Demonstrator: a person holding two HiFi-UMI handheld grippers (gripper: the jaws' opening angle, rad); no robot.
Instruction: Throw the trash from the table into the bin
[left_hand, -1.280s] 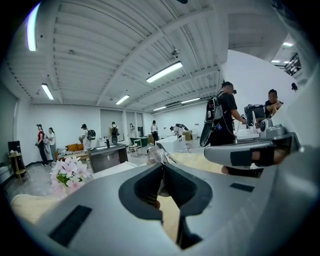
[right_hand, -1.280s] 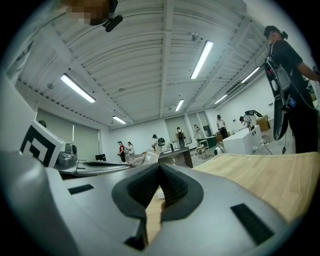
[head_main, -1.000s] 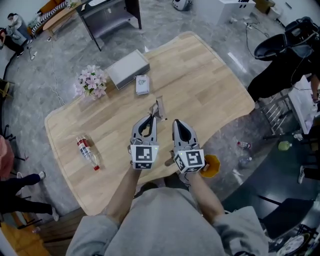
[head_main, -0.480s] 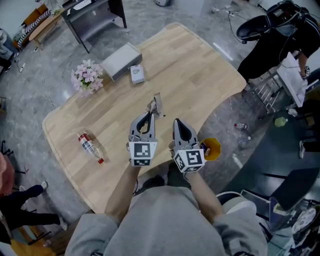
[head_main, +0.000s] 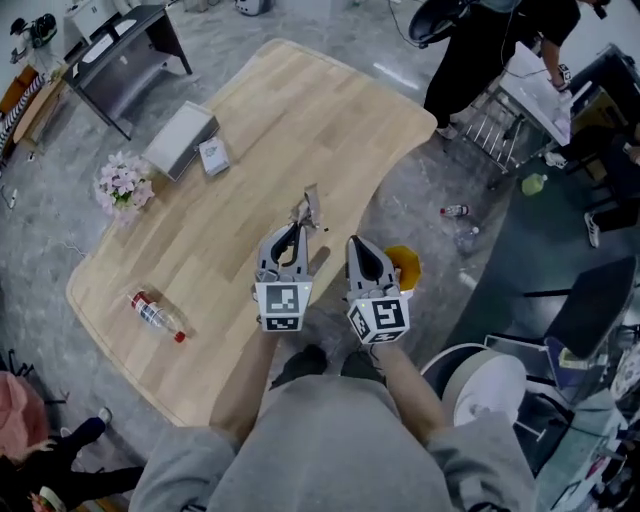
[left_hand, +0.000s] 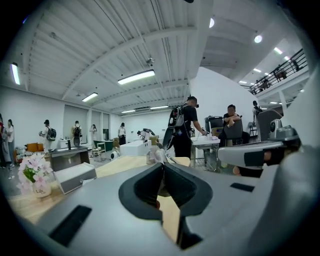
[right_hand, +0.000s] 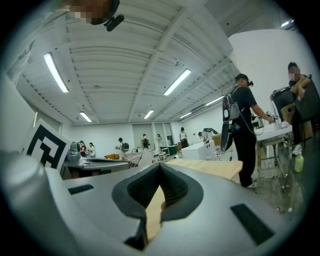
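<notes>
Pink flowers (head_main: 124, 186) — grey box (head_main: 180, 140) nearby

One bottle (head_main: 155, 314), one wrapper (head_main: 309, 209), one box (head_main: 180, 140)

Crumpled wrapper (head_main: 309, 207) held aloft, plastic bottle (head_main: 155, 315) lying flat

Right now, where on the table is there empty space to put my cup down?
The far end of the table, past the grey box and the small pack, is bare. So is the middle, between the bottle and the left gripper. The corner with the flowers, box and pack is crowded.
</notes>
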